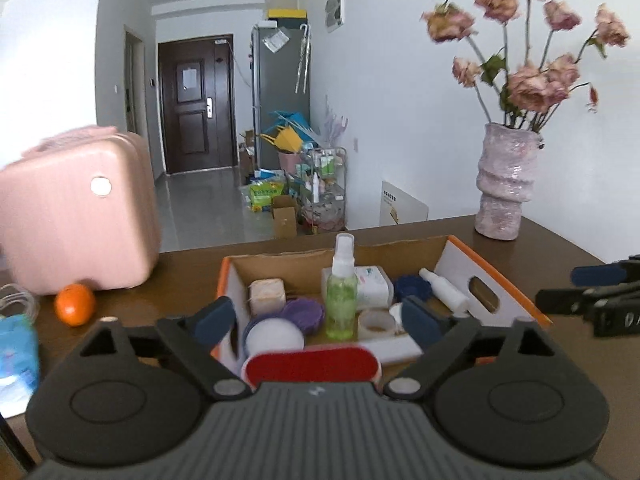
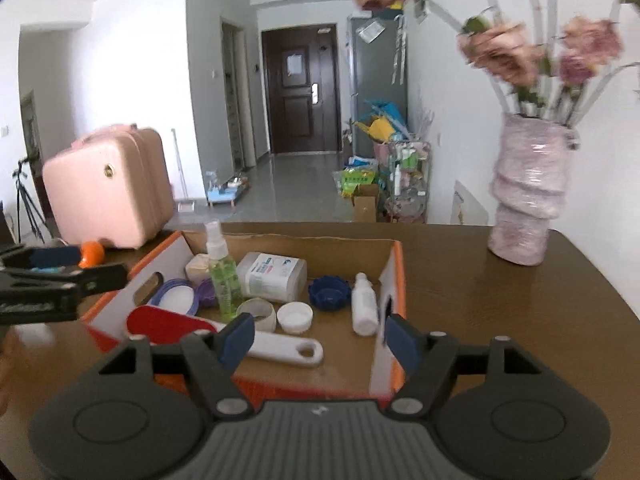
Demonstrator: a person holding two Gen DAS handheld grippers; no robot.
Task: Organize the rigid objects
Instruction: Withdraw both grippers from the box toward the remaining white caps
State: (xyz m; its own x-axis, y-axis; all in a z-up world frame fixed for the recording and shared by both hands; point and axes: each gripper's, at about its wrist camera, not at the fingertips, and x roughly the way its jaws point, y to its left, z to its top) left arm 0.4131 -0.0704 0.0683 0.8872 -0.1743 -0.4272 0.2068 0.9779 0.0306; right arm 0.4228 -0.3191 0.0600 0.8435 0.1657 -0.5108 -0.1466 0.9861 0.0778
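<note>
Left wrist view: pink case (image 1: pixel 76 216) stands at far left on the table (image 1: pixel 560 248), an orange (image 1: pixel 75 304) just in front of it and a blue-white packet (image 1: pixel 16 356) at the near left edge. Centre: cardboard box (image 1: pixel 500 276) with orange rim, holding a green spray bottle (image 1: pixel 341 296) upright, purple lids (image 1: pixel 303 314), a white lid (image 1: pixel 274 338), a tape roll (image 1: pixel 376 322), a blue cap (image 1: pixel 412 286), a white dropper bottle (image 1: pixel 446 290) lying down and a red-faced paddle (image 1: pixel 312 364) nearest. Left gripper (image 1: pixel 320 318) fingers released, spread wide, nothing between them. Right: pink vase (image 1: pixel 506 184) of dried flowers, well apart from the box.

Right wrist view: right gripper (image 2: pixel 320 340) fingers also released and empty, over the box's near right corner.

Judgement: box looks filled; both hands free. Step in hand reads as let-go after placing. Next move calls for picking a remaining loose item, likely the orange or packet at left.
</note>
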